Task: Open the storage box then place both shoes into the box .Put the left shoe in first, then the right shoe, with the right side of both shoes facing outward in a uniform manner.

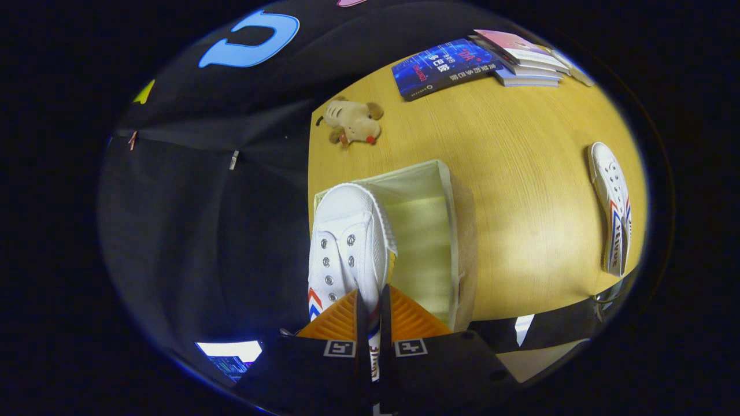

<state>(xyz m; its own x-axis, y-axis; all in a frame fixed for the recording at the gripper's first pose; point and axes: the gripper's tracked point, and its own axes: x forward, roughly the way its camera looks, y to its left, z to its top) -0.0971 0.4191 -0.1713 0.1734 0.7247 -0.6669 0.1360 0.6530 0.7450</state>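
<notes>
Between the fingers of my tongs [370,315] sits a white shoe [347,245], pinched by its side wall; both fingers press on it, so my tongs are closed on the shoe. It points away from me, toe forward, its eyelets and a red and blue chevron stripe showing on the side near my left finger. The toe hangs over the near corner of the box [445,242], an open fabric bin with a pale lining that stands at the edge of the wooden bench [520,173]. Most of the shoe is above the box's rim and the dark cloth beside it; I cannot tell whether the sole touches the rim.

Well apart from the box, off to my right on the bench, lies the second white shoe [613,208], with the same red and blue stripe, resting near the bench's edge.

Beyond the box, near the bench's far corner, lies a small plush dog [352,121]. Farther on, a dark blue book [442,66] lies flat, and just beside it is a short stack of books [529,58] with a pink cover on top.
</notes>
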